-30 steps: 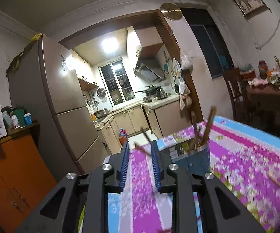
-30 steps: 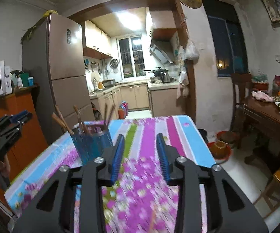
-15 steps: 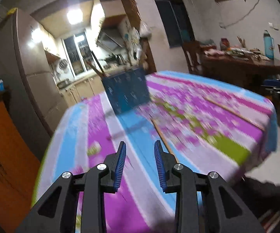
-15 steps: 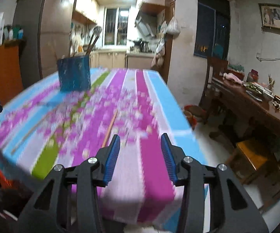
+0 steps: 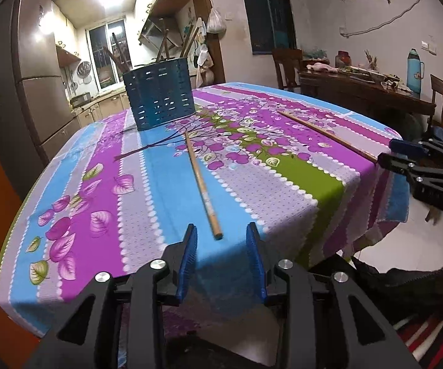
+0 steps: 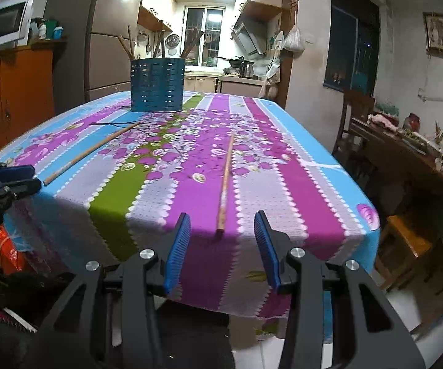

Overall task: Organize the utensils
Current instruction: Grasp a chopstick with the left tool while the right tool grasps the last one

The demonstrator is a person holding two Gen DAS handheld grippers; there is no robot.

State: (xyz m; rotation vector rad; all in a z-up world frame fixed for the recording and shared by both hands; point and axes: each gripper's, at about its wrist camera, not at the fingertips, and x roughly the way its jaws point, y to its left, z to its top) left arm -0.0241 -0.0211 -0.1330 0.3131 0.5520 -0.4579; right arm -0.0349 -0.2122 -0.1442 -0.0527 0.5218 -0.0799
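The left hand-held gripper (image 5: 221,236) is hovering at the near edge of the tabletop (image 5: 147,190), its blue pads (image 5: 187,255) partly apart and opening, gripping nothing; the butt end of the left chopstick (image 5: 201,181) is lying just ahead of the gap, untouched. The right hand-held gripper (image 6: 221,227) is likewise partly open, its jaws closing slightly, empty, with the butt end of the right chopstick (image 6: 226,181) just ahead of its gap.

Each chopstick is lying flat on the flowered tablecloth, long axis running from the near edge toward the blue utensil holder (image 5: 159,97), thin tip pointing at the holder. The holder is standing upright at the far side of the tabletop, with several sticks leaning inside it. The two chopsticks are lying well apart, fanning out from the holder.

Behind the holder a refrigerator (image 6: 104,40) and kitchen cabinets are showing; to its right a wooden dining table (image 5: 360,92) is carrying dishes. Nothing is lying between either gripper and its chopstick.
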